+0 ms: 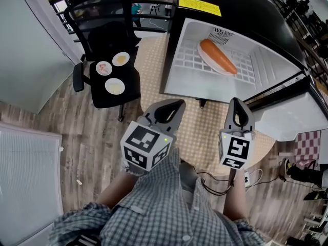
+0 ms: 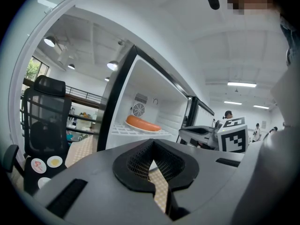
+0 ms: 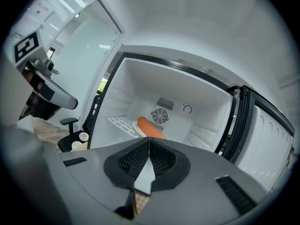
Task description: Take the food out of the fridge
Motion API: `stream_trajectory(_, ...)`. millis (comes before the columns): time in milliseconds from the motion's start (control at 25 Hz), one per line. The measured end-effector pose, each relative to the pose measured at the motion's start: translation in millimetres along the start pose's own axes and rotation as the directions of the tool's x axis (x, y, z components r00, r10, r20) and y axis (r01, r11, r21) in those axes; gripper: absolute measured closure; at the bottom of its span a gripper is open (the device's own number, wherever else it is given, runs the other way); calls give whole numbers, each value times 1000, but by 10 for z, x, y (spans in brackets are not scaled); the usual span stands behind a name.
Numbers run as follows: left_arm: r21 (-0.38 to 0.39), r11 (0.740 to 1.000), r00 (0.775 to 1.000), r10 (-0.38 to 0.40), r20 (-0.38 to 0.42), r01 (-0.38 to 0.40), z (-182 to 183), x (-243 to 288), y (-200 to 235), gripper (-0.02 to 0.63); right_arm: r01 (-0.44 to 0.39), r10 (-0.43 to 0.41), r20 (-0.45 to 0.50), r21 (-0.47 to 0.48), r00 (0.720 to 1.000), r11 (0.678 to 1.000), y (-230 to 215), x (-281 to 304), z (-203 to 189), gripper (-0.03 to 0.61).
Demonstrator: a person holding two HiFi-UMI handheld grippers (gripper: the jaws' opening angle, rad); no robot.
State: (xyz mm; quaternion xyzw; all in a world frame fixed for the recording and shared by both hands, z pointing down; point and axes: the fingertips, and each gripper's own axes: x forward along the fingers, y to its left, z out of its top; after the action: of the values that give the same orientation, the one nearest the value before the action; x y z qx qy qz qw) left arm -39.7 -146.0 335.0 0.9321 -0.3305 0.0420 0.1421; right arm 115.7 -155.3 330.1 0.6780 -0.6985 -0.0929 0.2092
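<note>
An orange sausage [image 1: 218, 56] lies on a white plate [image 1: 209, 64] on the wire shelf of the open fridge [image 1: 187, 78]. It also shows in the left gripper view, sausage [image 2: 142, 123], and in the right gripper view, sausage [image 3: 149, 127], in front of the round fan grille. My left gripper [image 1: 173, 108] is held out before the fridge's opening, shut with nothing in it, its tips [image 2: 152, 144] meeting. My right gripper [image 1: 239, 105] hangs beside it to the right, also shut and holding nothing, its tips [image 3: 149, 142] aimed into the fridge. Both are well short of the shelf.
The fridge door [image 1: 292, 109] stands swung open at the right. A black office chair [image 1: 110, 40] at the left carries three small plates of food [image 1: 115, 86] on its seat. A woven mat [image 1: 154, 70] lies under the fridge front. Cables [image 1: 215, 181] trail on the wood floor.
</note>
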Motion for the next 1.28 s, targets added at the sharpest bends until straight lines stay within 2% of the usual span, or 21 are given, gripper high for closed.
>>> stream_trajectory(240,-3,1000,1000,19,-6,-19,11,92,48,609,-5,3,-12,-134,1000,991,-43,307,-9,568)
stream_trajectory(360,-9,1000,1000,23,-11,-23,-4,166,53,609,-3,-2,-22,-236,1000,972,-65,443,-36,568)
stream_trajectory(560,-20,999,1000,27,-15,-27,-18,271,56,609,-23,6,-43,-413,999,911,-32,634,-42,568)
stream_trajectory(800,-29,999,1000,23,-17,-24,-18,390,59,609,-76,41,-74,-572,996,817,84,831,-91,566)
stream_trajectory(920,-36,999,999,27,-22,-27,-35,439,91,609,-105,55,-99,-622,994,776,130,921,-138,561)
stream_trajectory(1000,-43,999,999,29,-24,-30,-42,469,108,609,-125,63,-118,-648,991,751,156,973,-178,508)
stream_trajectory(1160,-51,998,999,30,-26,-31,-53,523,120,609,-151,66,-147,-700,987,697,188,1056,-255,506)
stream_trajectory(1280,-56,998,999,31,-27,-33,-59,552,121,609,-164,67,-161,-722,985,672,188,1107,-292,506)
